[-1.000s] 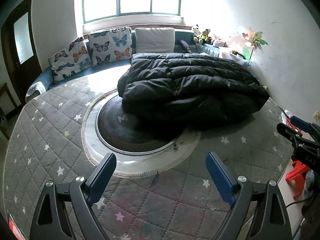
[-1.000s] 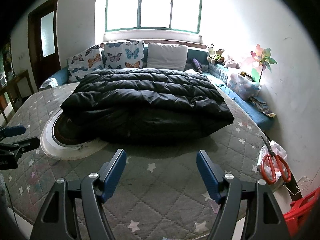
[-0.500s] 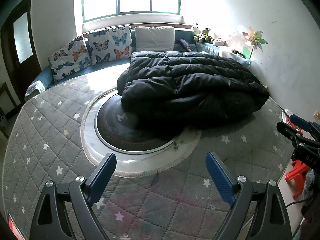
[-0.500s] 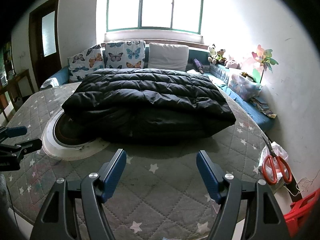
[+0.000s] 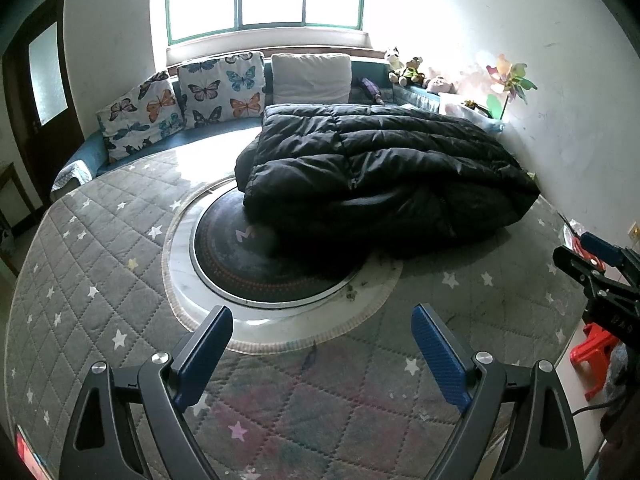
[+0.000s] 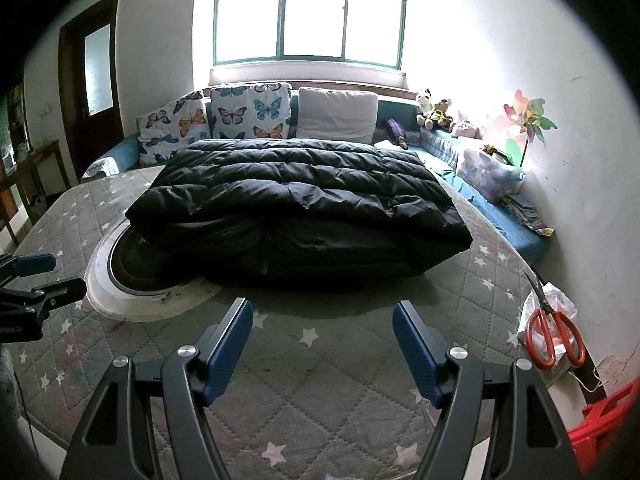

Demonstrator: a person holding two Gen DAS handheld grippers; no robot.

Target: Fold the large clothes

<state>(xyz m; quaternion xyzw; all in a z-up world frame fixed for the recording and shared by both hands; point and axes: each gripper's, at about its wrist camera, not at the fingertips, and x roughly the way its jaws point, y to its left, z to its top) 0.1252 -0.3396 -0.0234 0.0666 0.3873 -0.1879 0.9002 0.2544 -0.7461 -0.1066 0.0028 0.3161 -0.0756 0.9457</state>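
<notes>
The black puffer coat (image 6: 296, 204) lies in a thick, doubled-over bundle on the round table, resting on the grey star-quilted cover (image 6: 320, 360) and overlapping the far right part of the dark turntable (image 5: 248, 256) set in the table's middle. Its upper layer sits fairly squarely on the lower one, with the near edge showing a stacked fold and a dark gap between the layers. Judging from that shape, at least one fold is done — the coat reads as a compact rectangle, so the task looks late, perhaps at a pause between folds or near its end.

The right gripper (image 6: 322, 340) hovers above the cover, short of the coat's near edge, its blue pads spread wide with nothing between them. The left gripper (image 5: 322, 348) is likewise wide open and empty, over the near rim of the turntable and well apart from the coat.

If another fold is wanted, the next move calls for both grippers to reach forward to the near edge and pinch through the thick padding — slippery, springy stuff likely to puff back open. Red-handled scissors (image 6: 552, 336) lie at the table's right edge.
</notes>
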